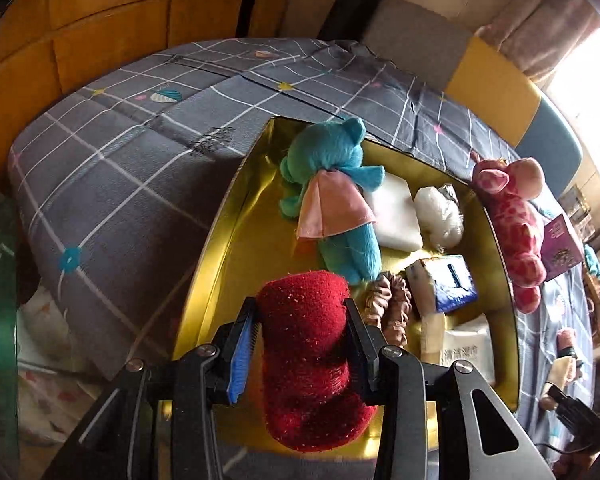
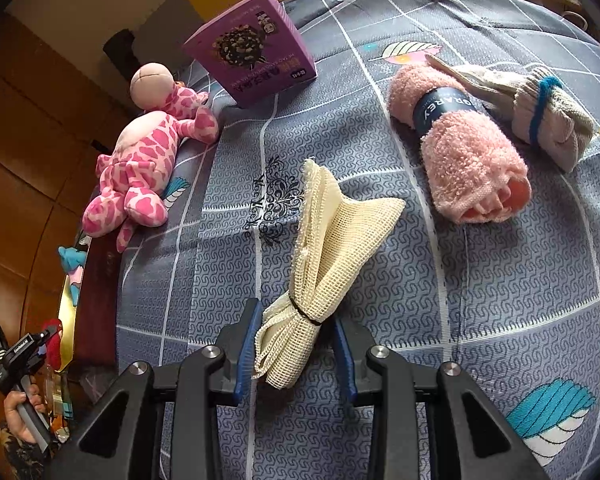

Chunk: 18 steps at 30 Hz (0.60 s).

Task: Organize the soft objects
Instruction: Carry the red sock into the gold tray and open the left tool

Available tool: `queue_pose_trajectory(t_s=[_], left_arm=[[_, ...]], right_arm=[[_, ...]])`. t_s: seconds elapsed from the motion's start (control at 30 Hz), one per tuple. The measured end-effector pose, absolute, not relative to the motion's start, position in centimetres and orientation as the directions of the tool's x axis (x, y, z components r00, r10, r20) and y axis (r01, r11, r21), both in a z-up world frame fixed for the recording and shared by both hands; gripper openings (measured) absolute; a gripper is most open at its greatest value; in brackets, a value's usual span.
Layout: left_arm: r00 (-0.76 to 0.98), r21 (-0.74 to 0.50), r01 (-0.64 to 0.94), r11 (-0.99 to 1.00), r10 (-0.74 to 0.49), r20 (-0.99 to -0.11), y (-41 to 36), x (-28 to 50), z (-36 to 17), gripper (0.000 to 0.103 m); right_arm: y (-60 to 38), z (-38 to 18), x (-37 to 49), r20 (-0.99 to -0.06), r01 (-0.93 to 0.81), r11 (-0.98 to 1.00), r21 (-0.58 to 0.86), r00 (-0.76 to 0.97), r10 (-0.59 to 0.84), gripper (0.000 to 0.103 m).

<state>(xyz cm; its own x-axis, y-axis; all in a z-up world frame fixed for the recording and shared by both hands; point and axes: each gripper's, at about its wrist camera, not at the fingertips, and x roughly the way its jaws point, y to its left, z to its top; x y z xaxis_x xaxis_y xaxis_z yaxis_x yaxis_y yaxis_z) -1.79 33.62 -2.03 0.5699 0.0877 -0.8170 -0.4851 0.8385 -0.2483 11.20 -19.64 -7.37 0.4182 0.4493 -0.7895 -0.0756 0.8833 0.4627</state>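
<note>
Clamped between both fingers of the left gripper (image 1: 300, 344), a red fuzzy roll (image 1: 312, 360) hangs over the near end of a gold-lined box (image 1: 220, 240) on a grey checked bedspread (image 1: 120, 168); a teal plush bear (image 1: 332, 184) lies inside, a pink giraffe (image 1: 512, 220) on the far rim, wooden panels behind. Right gripper (image 2: 296, 352) sits low on the bedspread (image 2: 460, 280), fingers apart either side of a banded cream mesh bundle (image 2: 320, 264), the left pad touching it; open cloth separates it from a pink towel roll (image 2: 464, 148).

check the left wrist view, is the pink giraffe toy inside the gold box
No, the pink giraffe toy lies outside the gold box, against its far wall.
</note>
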Motion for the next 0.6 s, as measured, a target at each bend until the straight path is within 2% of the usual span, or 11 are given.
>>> queue_pose_trajectory(t_s=[0.07,0.2,0.37,0.6], left_arm=[[0.567,-0.248,-0.477,0.843,0.080,-0.820,33.5,-0.7,-2.2,0.044],[0.547,-0.230,-0.470,0.852,0.077,-0.833,33.3,1.9,-3.2,0.055],[0.548,-0.237,-0.487,0.841,0.083,-0.833,33.4,1.6,-3.5,0.056],[0.570,-0.149,-0.522,0.840,0.214,-0.793,32.8,-2.1,-2.0,0.060]], right_arm=[[-19.6,-7.4,11.2,-0.789,-0.076,0.884,0.462,0.420,0.448,0.034],[-19.6,-7.3,11.1,-0.790,-0.076,0.887,0.456,0.425,0.442,0.034],[-19.4,-7.3,11.1,-0.794,-0.083,0.896,0.437,0.432,0.428,0.033],[-19.0,-7.1,10.9,-0.803,-0.094,0.911,0.402,0.442,0.400,0.033]])
